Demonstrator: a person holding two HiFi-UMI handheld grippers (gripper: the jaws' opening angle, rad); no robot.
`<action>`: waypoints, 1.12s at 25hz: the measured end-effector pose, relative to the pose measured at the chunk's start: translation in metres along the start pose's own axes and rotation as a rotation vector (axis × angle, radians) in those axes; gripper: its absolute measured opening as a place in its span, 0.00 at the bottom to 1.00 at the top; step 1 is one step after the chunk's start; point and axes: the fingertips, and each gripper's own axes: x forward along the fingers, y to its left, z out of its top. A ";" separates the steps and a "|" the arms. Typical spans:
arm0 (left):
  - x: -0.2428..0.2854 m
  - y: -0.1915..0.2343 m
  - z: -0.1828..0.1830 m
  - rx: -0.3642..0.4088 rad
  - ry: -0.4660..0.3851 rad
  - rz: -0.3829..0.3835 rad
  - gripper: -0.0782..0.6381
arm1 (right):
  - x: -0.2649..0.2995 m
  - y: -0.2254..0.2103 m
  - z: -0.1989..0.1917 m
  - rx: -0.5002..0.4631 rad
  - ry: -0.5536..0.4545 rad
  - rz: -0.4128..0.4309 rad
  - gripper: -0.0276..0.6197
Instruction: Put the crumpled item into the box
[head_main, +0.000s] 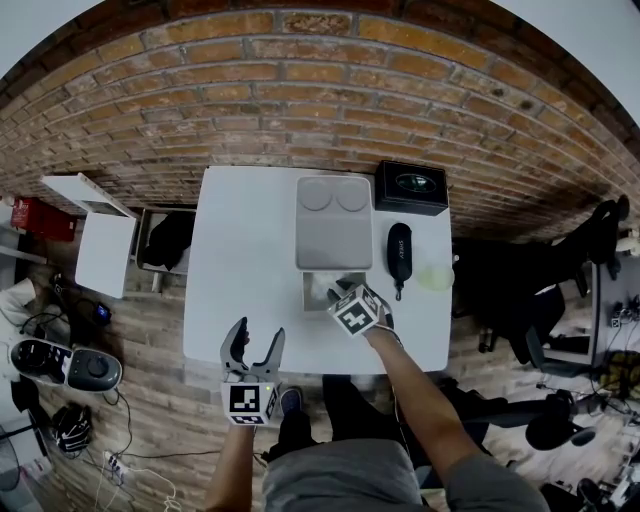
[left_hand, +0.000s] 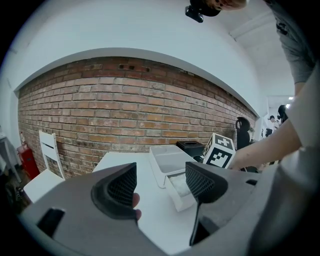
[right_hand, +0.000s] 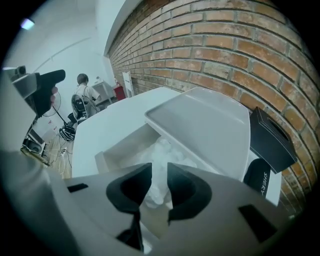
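I record the white rectangular box (head_main: 308, 293) open on the white surface (head_main: 240, 260), its flat pale lid (head_main: 334, 225) lying just behind. Inside lies the crumpled white papery item (right_hand: 159, 150), its top pinched between the fingers (right_hand: 185, 187) of the right gripper (right_hand: 159, 170). Right of the lid stand a black oval case (head_main: 398, 253) and a black square box (head_main: 411, 187); the right gripper covers the opening from above. The left gripper (left_hand: 160, 182) hangs at the near edge, fingers spread, empty. The item looks bunched and deeply creased
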 end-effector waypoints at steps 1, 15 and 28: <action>0.002 -0.001 -0.001 0.000 0.004 -0.002 0.52 | -0.004 -0.001 0.001 0.007 -0.015 -0.002 0.20; 0.051 -0.039 -0.059 0.068 0.156 -0.055 0.52 | -0.076 -0.019 -0.032 0.052 -0.269 -0.027 0.25; 0.074 -0.060 -0.081 0.164 0.243 -0.101 0.52 | -0.085 -0.008 -0.069 0.142 -0.286 0.047 0.37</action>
